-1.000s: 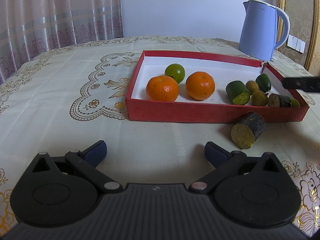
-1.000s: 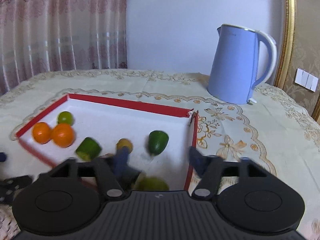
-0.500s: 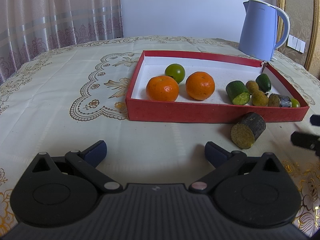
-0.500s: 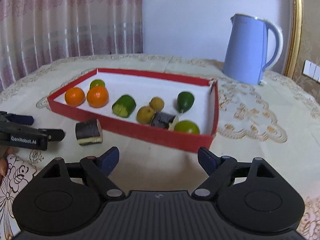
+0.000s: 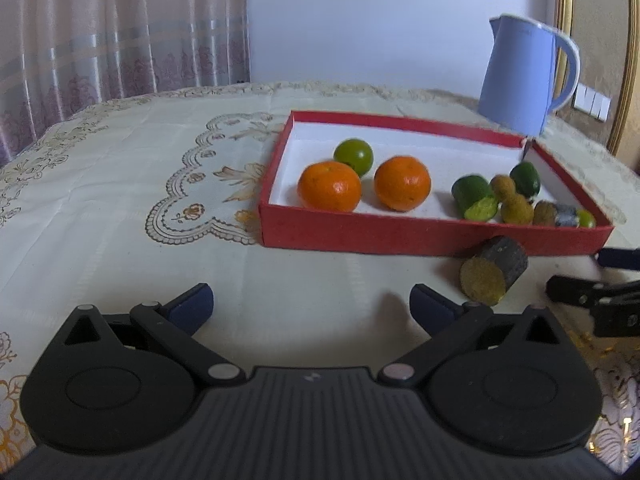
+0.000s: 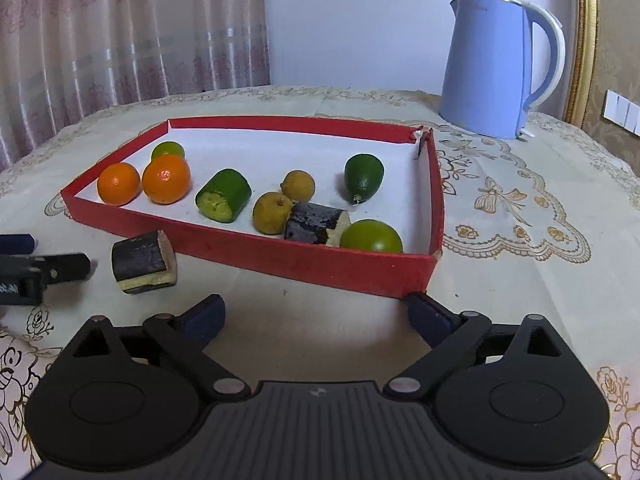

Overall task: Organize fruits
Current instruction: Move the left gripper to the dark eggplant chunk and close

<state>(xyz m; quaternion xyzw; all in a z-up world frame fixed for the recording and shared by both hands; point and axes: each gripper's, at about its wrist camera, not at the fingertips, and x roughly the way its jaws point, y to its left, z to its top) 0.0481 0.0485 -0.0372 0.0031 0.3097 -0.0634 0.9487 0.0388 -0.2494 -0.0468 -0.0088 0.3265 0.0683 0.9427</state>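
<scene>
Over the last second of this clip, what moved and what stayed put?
The right gripper pulled back out of the red cardboard tray toward the near table edge, open and empty. It left a dark-skinned cut piece lying in the tray. The left gripper lifted slightly, still open. The oranges, the dark-skinned cut chunk outside the tray and the blue kettle stayed put.

The red box (image 6: 320,268) looks like rough cardboard with smooth white paper inside. The blue kettle (image 6: 492,68) is shiny plastic. The tablecloth (image 5: 120,184) is soft cloth.
</scene>
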